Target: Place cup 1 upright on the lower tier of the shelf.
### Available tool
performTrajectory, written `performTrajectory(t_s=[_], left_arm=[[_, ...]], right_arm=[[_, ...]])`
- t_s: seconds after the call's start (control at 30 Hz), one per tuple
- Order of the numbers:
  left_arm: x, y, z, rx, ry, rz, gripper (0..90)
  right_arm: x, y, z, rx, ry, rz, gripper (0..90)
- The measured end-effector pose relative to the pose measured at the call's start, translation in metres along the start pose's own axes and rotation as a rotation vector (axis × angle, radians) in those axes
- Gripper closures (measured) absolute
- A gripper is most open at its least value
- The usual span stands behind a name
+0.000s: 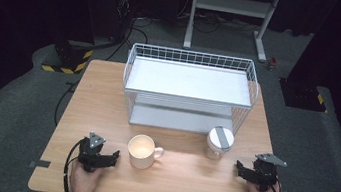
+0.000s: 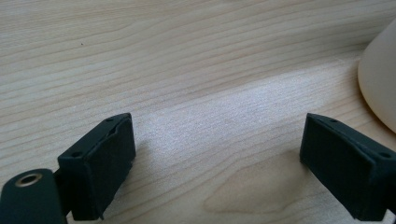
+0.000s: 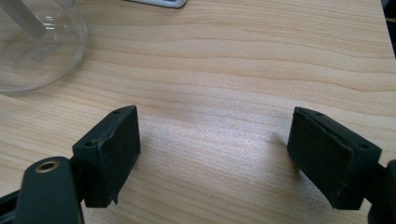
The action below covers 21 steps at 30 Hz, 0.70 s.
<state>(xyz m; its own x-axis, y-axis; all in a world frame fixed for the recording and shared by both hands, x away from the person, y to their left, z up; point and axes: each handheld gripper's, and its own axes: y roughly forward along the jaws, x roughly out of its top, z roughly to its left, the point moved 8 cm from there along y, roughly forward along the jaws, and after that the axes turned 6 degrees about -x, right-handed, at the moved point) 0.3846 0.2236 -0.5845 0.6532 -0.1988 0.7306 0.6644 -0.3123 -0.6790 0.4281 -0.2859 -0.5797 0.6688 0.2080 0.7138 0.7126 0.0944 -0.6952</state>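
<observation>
Wooden table (image 1: 110, 82) carrying a white two-tier wire rack (image 1: 189, 91) along its far edge, with a cream mug (image 1: 142, 150) and a lidded glass jar (image 1: 219, 142) in front of it toward the near edge, mug near the middle and jar toward the right. Left gripper (image 1: 114, 156) resting near the front left corner, jaws spread wide on bare wood, nothing between them, mug just beside its right jaw and apart from it. Right gripper (image 1: 239, 167) near the front right corner, jaws likewise apart and empty, jar a little beyond and to its left. Biggest risk, probably: nudging the rack while lifting either vessel toward a shelf, wire rim catching a jaw. Next: jar tipping if clamped high near the grey-striped lid, smooth glass likely slipping between the pads. Then: mug sliding or spinning away if the left jaw bumps its wall before closing, handle pointing right and away from that gripper. Smallest: trailing cable dragging over the front edge and tugging the hand off line
</observation>
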Motion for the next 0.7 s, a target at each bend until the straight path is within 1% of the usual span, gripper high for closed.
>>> performTrajectory(t_s=[0.43,0.7], left_arm=[[0.0001,-0.0004,0.0006,0.002,-0.004,-0.002,12.1],[0.0,-0.0006,0.0006,0.003,-0.007,-0.002,12.5]], right_arm=[[-0.0004,-0.0004,-0.0001,0.0,0.001,0.001,16.7],[-0.0015,-0.0015,0.0002,0.012,-0.011,0.002,15.7]])
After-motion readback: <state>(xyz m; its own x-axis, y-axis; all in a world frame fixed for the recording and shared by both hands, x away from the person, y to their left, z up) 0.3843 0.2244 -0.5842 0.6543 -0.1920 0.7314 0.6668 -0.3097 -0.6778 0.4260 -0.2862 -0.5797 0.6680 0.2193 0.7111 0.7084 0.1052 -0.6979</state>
